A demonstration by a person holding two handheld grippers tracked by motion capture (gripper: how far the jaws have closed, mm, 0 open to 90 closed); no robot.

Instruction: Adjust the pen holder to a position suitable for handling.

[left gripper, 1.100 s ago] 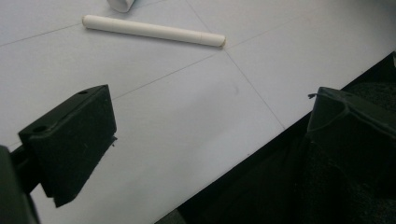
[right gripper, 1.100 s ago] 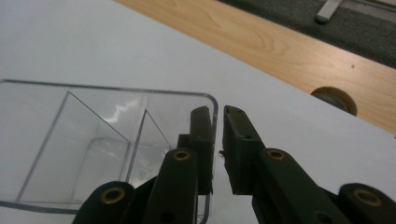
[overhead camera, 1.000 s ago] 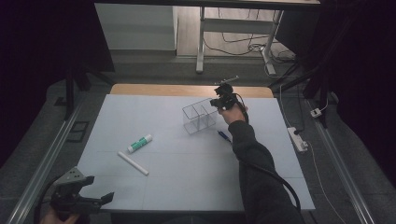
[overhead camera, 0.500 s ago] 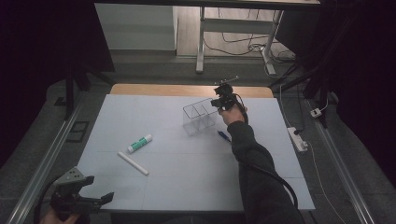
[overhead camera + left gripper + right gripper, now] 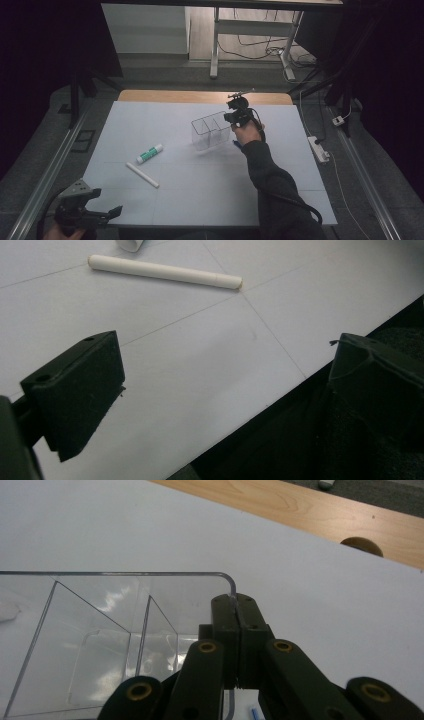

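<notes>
White table (image 5: 200, 200) fills a dark room. On its far right part, the right gripper (image 5: 235, 611) pinches the wall of the clear bin (image 5: 210, 132). Near the front left edge, the left gripper (image 5: 95, 212) gapes wide, empty. Nearby lie a tube (image 5: 150, 153) and a stick (image 5: 165, 272).

White stick (image 5: 142, 175) & green-label tube (image 5: 150, 153) lie near on table (image 5: 200, 200).

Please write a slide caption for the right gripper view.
Right gripper pinches the clear box's wall above the white table.
</notes>
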